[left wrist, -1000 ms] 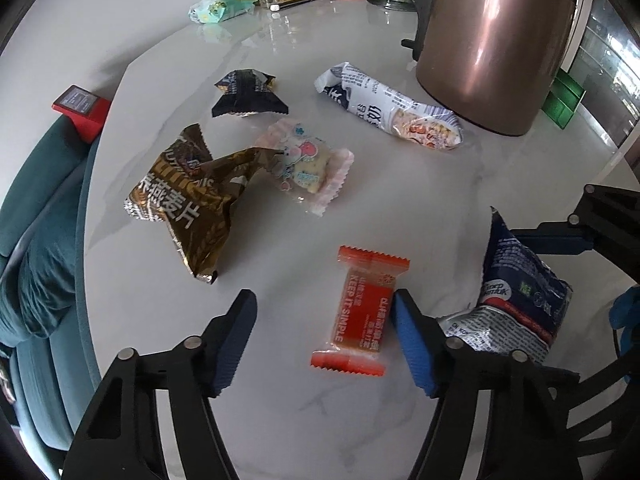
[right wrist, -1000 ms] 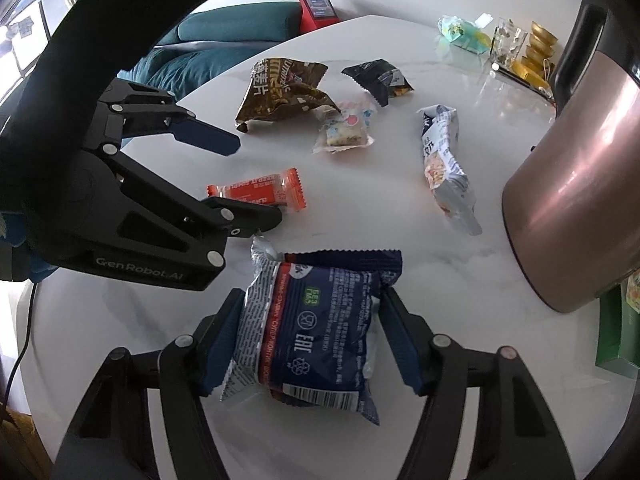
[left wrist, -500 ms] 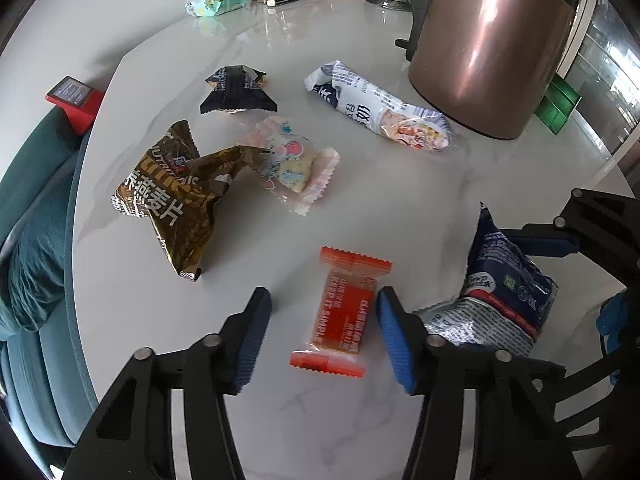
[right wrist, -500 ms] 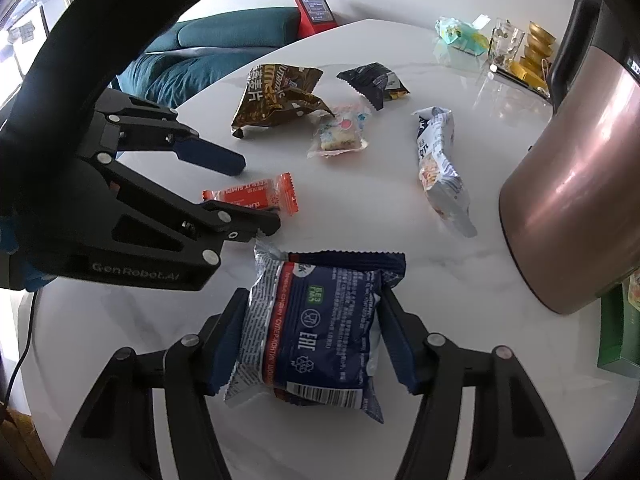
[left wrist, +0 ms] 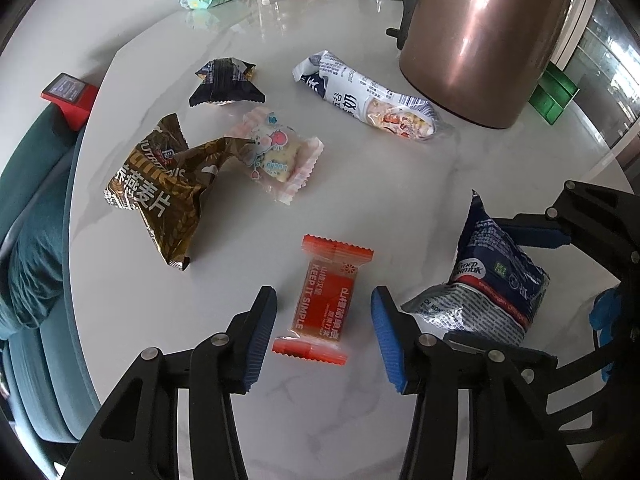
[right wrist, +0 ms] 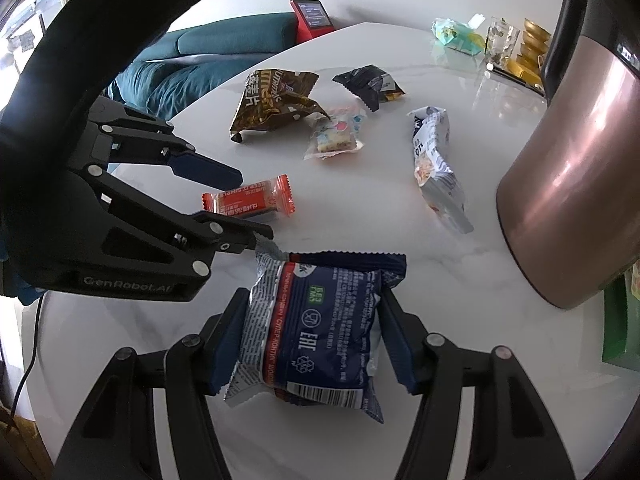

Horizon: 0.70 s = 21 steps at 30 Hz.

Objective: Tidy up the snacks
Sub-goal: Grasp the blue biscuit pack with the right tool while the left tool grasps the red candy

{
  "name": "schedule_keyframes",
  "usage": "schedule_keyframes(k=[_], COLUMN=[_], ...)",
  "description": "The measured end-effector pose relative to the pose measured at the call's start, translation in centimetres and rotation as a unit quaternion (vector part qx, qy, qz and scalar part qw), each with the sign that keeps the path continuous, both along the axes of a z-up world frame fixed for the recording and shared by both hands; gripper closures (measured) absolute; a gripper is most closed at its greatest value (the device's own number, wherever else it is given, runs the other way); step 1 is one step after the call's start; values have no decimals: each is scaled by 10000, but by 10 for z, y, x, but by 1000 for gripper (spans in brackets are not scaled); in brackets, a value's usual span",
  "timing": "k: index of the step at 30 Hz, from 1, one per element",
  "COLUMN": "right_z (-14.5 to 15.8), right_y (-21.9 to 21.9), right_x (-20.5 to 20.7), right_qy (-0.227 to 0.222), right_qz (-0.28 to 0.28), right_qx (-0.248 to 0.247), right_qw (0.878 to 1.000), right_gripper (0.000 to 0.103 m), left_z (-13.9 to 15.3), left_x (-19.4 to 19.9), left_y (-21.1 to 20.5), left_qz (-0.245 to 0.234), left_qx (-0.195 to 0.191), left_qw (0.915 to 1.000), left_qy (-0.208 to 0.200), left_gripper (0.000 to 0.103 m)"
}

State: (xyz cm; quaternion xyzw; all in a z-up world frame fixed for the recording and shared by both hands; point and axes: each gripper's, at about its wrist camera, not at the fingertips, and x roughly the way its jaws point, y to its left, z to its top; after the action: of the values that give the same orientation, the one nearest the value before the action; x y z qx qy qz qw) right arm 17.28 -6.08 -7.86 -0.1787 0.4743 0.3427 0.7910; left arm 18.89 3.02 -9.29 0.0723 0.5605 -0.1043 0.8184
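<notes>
An orange snack packet lies flat on the white marble table. My left gripper straddles it, and its jaws are closing. A gap still shows between each blue pad and the wrapper. The right wrist view shows the same packet between the left fingers. My right gripper is shut on a dark blue snack packet, which rests on the table just right of the left gripper. That blue packet also shows in the left wrist view.
Beyond lie a brown oat packet, a pink-edged packet, a black packet and a long white packet. A copper kettle stands at the back right. A teal seat lies past the table's left edge.
The left jaws have narrowed around the orange packet, which now sits centred between them. The right gripper and its blue packet have not moved.
</notes>
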Motion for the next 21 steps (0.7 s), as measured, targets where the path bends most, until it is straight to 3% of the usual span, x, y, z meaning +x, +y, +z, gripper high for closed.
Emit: schedule_keyframes(k=[4,6,21], right_z=[0,0,16], right_y=[-3,-4,-16], right_x=[-1,0,-2], right_qy=[8,21,-71], right_qz=[-21,-21,-175], right_qx=[46,71,232], right_qw=[10000,10000,9996], right_gripper=[0,0,0], left_z=[0,1,5], left_x=[1,2,-10], left_y=[-1,-2,-1], left_qz=[46,57,427], left_qx=[13,33,142], left_qw=[10000,10000,9989], left_qy=[2,-26,-149], left_gripper=[60,82,83])
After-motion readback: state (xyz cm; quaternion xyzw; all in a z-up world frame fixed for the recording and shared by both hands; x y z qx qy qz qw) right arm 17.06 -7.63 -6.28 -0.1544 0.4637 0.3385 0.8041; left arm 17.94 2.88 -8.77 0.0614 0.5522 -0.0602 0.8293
